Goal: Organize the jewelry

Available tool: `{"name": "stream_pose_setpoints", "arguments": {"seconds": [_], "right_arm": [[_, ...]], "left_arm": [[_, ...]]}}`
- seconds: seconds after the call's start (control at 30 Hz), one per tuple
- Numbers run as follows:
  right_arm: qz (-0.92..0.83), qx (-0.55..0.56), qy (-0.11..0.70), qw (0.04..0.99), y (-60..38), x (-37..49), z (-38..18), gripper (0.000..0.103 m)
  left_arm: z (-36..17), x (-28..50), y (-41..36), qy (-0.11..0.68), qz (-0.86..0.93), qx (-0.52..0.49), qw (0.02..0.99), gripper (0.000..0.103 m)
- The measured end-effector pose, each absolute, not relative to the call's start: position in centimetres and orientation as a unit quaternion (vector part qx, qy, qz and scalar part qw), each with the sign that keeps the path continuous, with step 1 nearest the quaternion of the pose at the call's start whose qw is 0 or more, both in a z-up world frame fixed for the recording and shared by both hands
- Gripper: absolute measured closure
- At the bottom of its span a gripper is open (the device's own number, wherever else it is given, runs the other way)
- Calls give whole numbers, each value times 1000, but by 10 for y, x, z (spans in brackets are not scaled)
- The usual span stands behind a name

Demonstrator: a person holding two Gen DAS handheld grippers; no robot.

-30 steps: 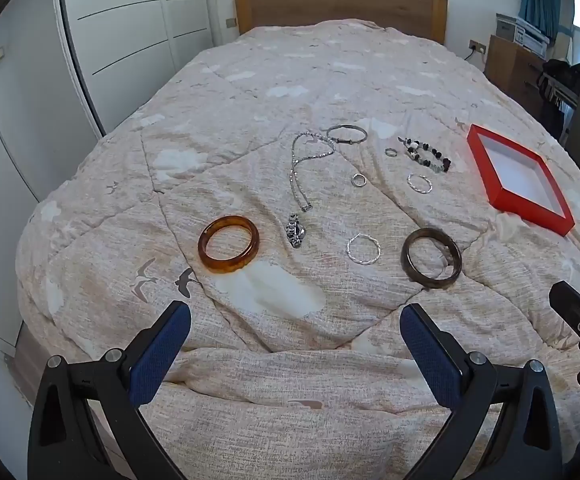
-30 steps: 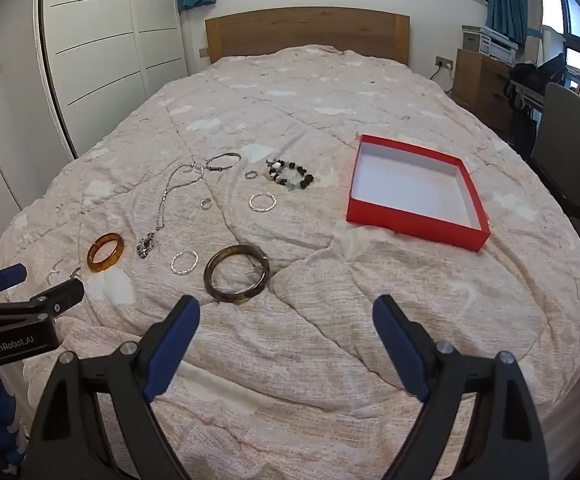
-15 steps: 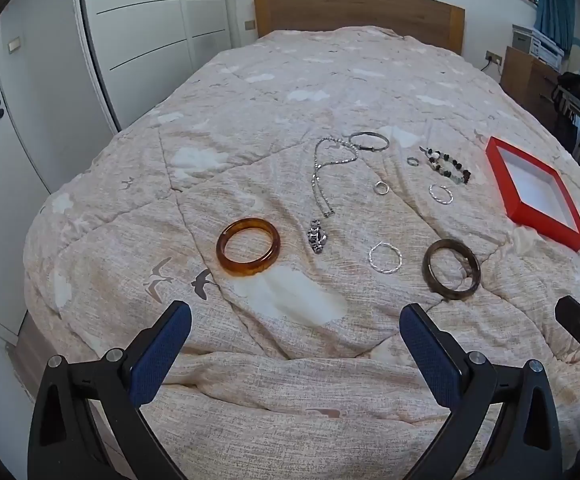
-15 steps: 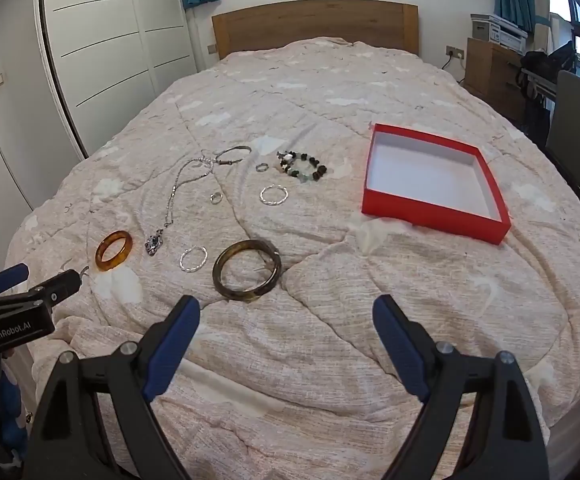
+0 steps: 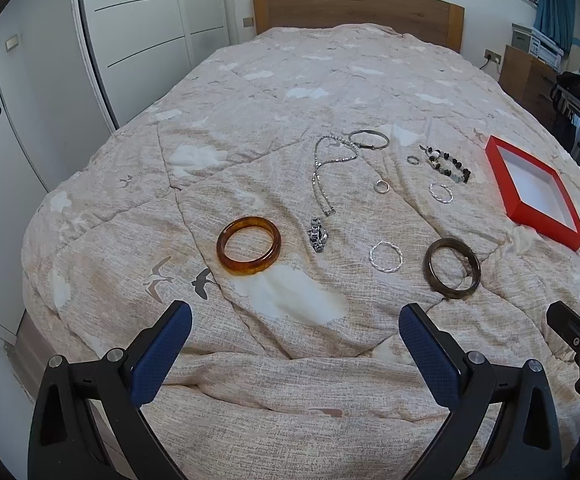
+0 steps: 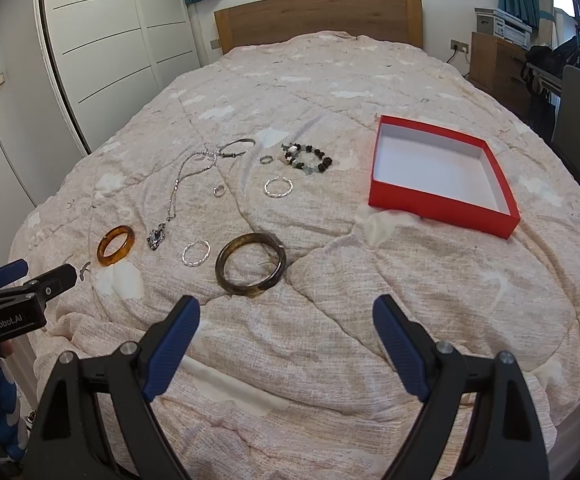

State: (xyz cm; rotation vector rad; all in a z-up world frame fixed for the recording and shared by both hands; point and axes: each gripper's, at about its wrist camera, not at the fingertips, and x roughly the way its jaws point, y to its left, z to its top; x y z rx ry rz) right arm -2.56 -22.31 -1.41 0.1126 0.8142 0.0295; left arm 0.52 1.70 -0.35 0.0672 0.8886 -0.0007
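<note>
Left wrist view: the left tongs [image 5: 294, 334] hang over the foot of the bed [image 5: 329, 80], spread wide and holding nothing. Ahead of them the jewelry lies scattered on the quilt: an amber bangle [image 5: 248, 245], a pendant necklace [image 5: 323, 184], a twisted silver hoop [image 5: 385, 256], a dark bangle [image 5: 452, 268], a small ring [image 5: 381, 186], a thin silver bangle [image 5: 369, 139] and a beaded bracelet [image 5: 447, 165]. The red box [image 5: 507, 196] sits well to the right, its white floor bare. The tip of the right tongs shows at the right edge.

Right wrist view: the right tongs [image 6: 286, 334] are also spread wide and empty, held above the quilt near the dark bangle [image 6: 250, 264]. The red box [image 6: 441, 210] lies farther ahead to the right, open and with nothing in it. A second silver hoop [image 6: 278, 187] and another small ring [image 6: 266, 159] rest near the beaded bracelet [image 6: 306, 157].

Judging by this, the sorting has not begun: every piece is on the quilt, none boxed, so the whole collection remains to be moved.
</note>
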Motion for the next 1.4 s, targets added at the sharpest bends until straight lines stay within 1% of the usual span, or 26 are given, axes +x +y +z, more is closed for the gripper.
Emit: {"name": "stream_pose_setpoints", "arguments": {"seconds": [0.43,0.57,0.7,0.87,0.93,0.97,1.0,1.07,1.1,1.17,1.2,1.27,1.3,1.33,1.4], "right_arm": [[19,53,406,912,-221,-21,-21,15],[22,50,410,911,-221,-19,-23,15],[24,50,412,909,-221,-15,-25,15],[28,52,419,906,-223,-6,-29,15],[31,51,424,904,-224,-1,-31,16],[32,50,426,903,-224,1,-32,16],[33,49,428,902,-225,4,-34,16],[40,48,431,900,-226,10,-36,16],[43,49,433,899,-226,13,-37,16],[51,50,437,897,-227,21,-40,17],[56,52,439,895,-227,24,-42,19],[67,58,448,890,-228,33,-48,30],[74,62,454,886,-228,39,-51,40],[82,67,462,881,-227,44,-56,49],[90,74,469,875,-227,52,-62,54]], "left_arm": [[-5,9,12,425,-3,41,904,1],[-9,12,12,433,-8,37,901,6],[-15,18,17,454,-14,25,890,6],[-17,26,23,458,-9,10,889,6],[-18,32,23,460,-11,7,888,8],[-19,36,22,461,-12,7,887,14],[-20,40,21,464,-17,6,885,23],[-25,49,18,474,-26,1,880,35],[-27,54,17,479,-30,-3,877,40],[-31,62,16,485,-36,-10,874,45],[-32,67,15,487,-42,-16,872,47],[-33,76,14,490,-50,-25,870,50],[-35,81,14,493,-53,-31,868,51],[-37,86,13,496,-55,-37,866,51],[-41,96,12,501,-55,-38,863,51]]}}
